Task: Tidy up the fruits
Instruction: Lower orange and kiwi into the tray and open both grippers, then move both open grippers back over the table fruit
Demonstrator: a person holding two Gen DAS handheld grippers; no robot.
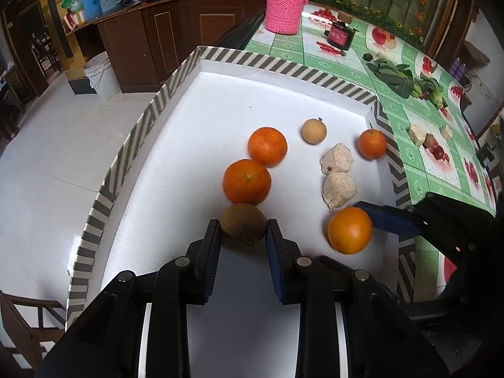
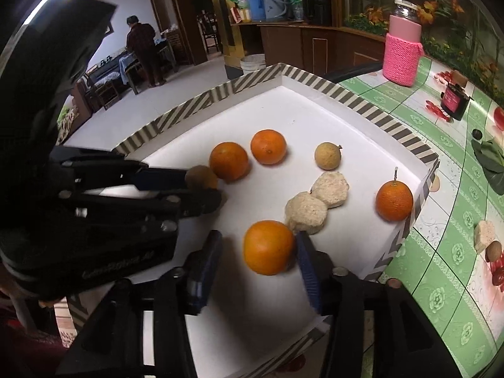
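Observation:
A white tray with a striped rim (image 1: 176, 82) (image 2: 315, 78) holds several fruits. My left gripper (image 1: 243, 231) has its fingers on both sides of a brown kiwi (image 1: 242, 223) (image 2: 201, 178) that rests on the tray floor. My right gripper (image 2: 258, 249) is open around an orange (image 2: 268, 247) (image 1: 349, 230); its right finger touches the orange and the left one stands apart. Two more oranges (image 1: 247, 181) (image 1: 267, 146) lie just beyond the kiwi. A small orange (image 1: 371, 144) (image 2: 393, 201), a tan round fruit (image 1: 313, 130) (image 2: 327, 156) and two pale peeled chunks (image 1: 338, 173) (image 2: 318, 206) also lie in the tray.
The tray sits on a green fruit-print tablecloth (image 1: 419, 154) (image 2: 447, 220). On the cloth are a pink bottle (image 1: 285, 3) (image 2: 401, 53), a dark jar (image 1: 340, 34), leafy greens (image 1: 397, 77), and a pale chunk beside a brown fruit (image 2: 486, 239). A person (image 2: 143, 53) stands far off.

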